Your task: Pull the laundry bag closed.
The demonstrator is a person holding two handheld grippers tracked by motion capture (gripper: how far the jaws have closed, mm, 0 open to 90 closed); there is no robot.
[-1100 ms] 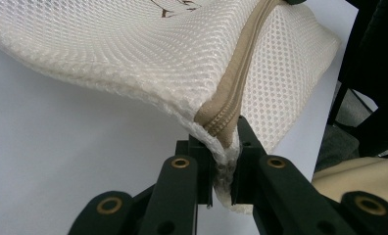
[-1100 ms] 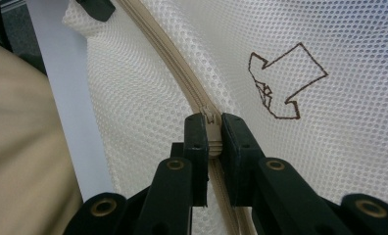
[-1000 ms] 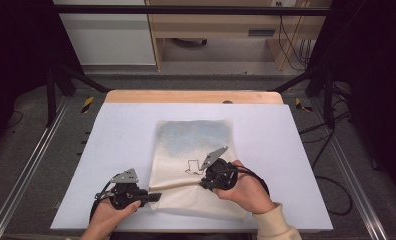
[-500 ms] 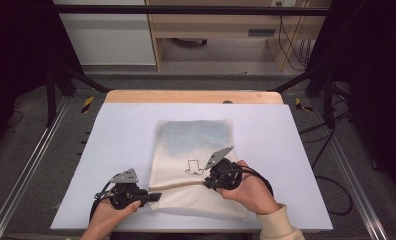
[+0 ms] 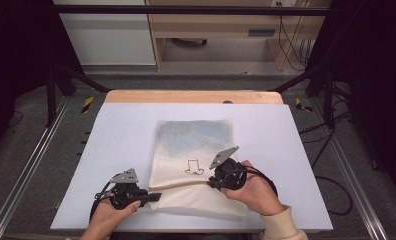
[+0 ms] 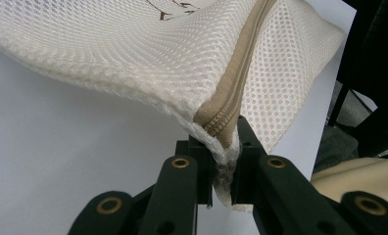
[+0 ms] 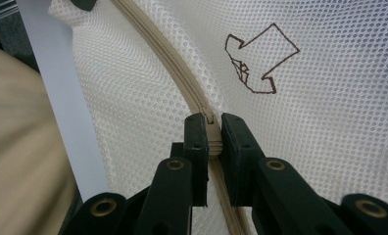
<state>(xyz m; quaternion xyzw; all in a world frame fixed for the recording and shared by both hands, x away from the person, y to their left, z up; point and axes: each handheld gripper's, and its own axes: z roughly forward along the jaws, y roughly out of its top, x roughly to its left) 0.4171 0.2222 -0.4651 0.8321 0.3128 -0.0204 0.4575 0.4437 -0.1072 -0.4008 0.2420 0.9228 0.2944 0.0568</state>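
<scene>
A cream mesh bag [image 5: 196, 142] with a brown line drawing [image 5: 194, 166] lies on the white table [image 5: 116, 140]. A tan zipper [image 7: 172, 58] runs along its near side. My left gripper [image 5: 156, 196] is shut on the bag's near left corner [image 6: 225, 161], at the end of the zipper [image 6: 236, 83], and holds that corner slightly off the table. My right gripper [image 5: 210, 182] is farther right along the same zipper. Its jaws are shut on the zipper's pull [image 7: 212, 139], just below the drawing [image 7: 258, 56].
The table's wooden far edge [image 5: 193, 96] lies beyond the bag. Metal frame rails [image 5: 31, 165] run down both sides of the table. A beige sleeve [image 5: 281, 225] comes in at the bottom right. Bare white surface lies left and right of the bag.
My right gripper has slid a little to the right along the zipper. The left gripper has stayed in place on the bag's corner.
</scene>
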